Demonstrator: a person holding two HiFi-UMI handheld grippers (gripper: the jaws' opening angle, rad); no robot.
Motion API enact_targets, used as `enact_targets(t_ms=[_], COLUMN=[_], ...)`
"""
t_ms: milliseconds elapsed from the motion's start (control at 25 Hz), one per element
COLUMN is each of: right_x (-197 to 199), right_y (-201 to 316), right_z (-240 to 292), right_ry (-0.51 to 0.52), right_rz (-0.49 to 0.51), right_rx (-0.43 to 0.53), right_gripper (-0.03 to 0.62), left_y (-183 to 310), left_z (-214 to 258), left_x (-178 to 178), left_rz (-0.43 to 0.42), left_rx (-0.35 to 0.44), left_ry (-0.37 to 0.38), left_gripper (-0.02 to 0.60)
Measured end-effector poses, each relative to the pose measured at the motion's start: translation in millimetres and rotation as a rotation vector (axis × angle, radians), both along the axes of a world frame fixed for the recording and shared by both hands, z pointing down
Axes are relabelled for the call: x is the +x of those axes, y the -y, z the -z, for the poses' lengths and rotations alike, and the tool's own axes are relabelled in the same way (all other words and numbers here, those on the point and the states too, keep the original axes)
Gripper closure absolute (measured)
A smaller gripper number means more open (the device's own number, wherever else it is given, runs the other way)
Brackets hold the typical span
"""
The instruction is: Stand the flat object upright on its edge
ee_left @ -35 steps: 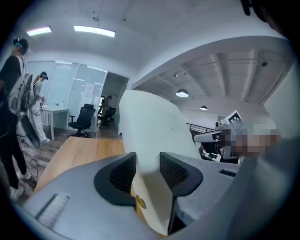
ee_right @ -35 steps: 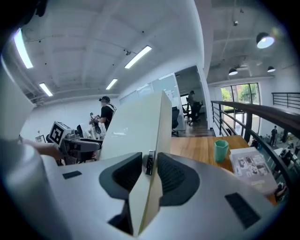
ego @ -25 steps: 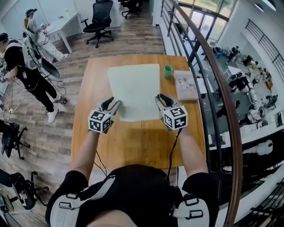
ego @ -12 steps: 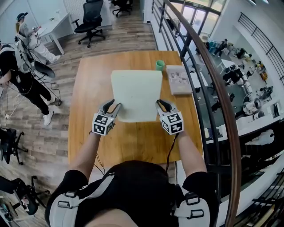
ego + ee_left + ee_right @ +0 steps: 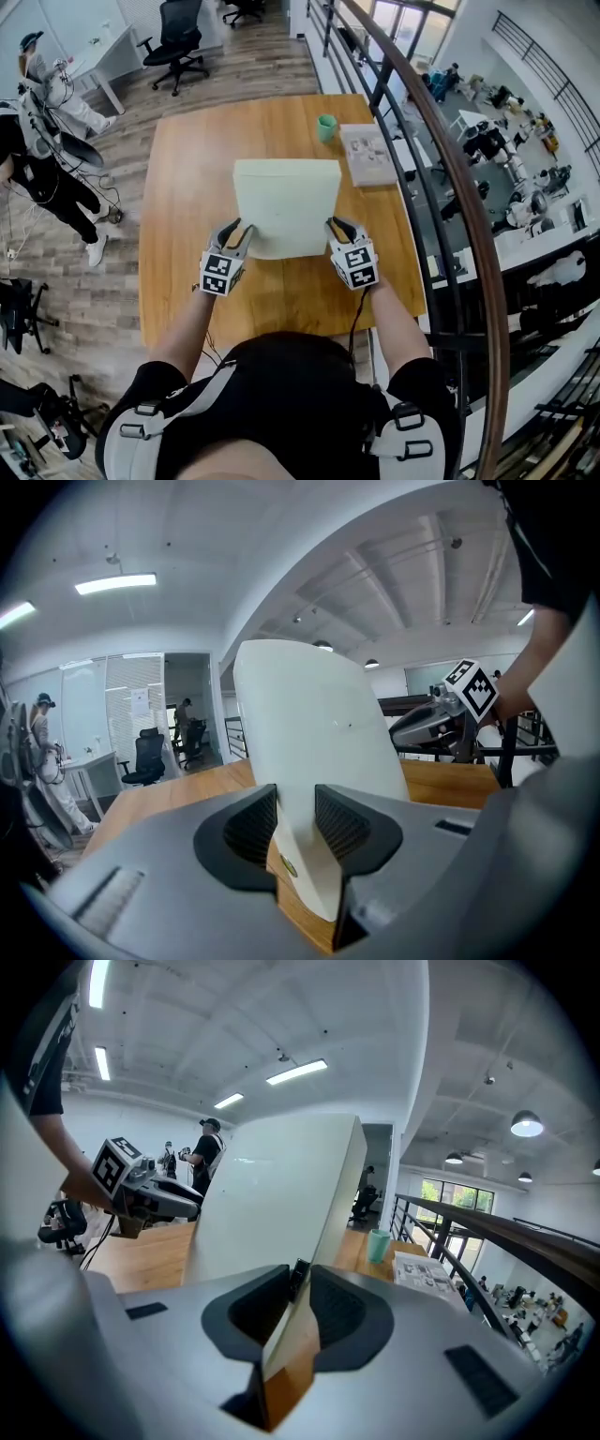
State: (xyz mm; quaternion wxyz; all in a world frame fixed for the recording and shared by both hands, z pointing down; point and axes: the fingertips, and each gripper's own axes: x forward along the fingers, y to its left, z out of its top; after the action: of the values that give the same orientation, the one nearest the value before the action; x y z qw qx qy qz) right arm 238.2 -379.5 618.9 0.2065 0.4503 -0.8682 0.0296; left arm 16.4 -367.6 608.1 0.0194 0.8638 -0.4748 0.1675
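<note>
Open to the left, crowded to the right.
Blocked mid-tabletop (image 5: 178, 187) by the raised white panel (image 5: 286, 202). Wide bare wood for passing along its left side and past its far edge. Tighter on the right: booklet (image 5: 367, 155) and green cup (image 5: 325, 127) near the far right corner, curved railing (image 5: 466, 202) just beyond that edge. Bare strip along the near edge.

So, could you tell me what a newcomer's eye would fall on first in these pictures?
First, the pale flat board, tilted up over the middle of the wooden table. The left gripper and the right gripper hold its two sides; their jaws have just been closing and press on it. After that, the green cup and the printed booklet at the table's far right.
</note>
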Motion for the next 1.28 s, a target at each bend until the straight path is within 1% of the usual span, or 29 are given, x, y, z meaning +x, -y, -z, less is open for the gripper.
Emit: enact_targets(t_ms=[160,320,480,640,760,1040,1280], right_x=[1.4,0.4,0.9,0.4,2.4,6.4,8.1], right_y=[-13.5,-20.6,-27.7,-37.9,-46.1,-63.6,-72.2], right_z=[-1.3,-2.6,-3.2,-5.6,-7.0,-8.8,-13.2], right_ry=[0.011,0.031,0.031,0.051,0.070,0.158,0.161], right_rz=[-0.016,-0.019,-0.026,-0.024,-0.037,-0.101,-0.114], right_rx=[0.000,0.000,0.000,-0.004,-0.031,-0.077,-0.097], right_gripper=[0.520,0.520,0.521,0.520,0.520,0.520,0.520], left_y=[-20.6,-32.4,-39.3,-50.1,-57.7,-76.4,-85.1], left_z=[-15.3,-14.7,-15.5,-15.5,-14.8,-17.3,-21.4], left_x=[0.3,-2.1,-2.7,-2.5,-2.8,-0.2,-0.1], left_rz=[-0.008,0.005,-0.001,-0.006,-0.010,-0.018,-0.023], left_rx=[-0.033,-0.033,-0.029,-0.036,-0.046,-0.068,-0.095], left_ry=[-0.010,-0.039,-0.031,-0.052,-0.067,-0.084,-0.099], left_gripper=[0.460,0.469,0.474,0.474,0.474,0.474,0.474])
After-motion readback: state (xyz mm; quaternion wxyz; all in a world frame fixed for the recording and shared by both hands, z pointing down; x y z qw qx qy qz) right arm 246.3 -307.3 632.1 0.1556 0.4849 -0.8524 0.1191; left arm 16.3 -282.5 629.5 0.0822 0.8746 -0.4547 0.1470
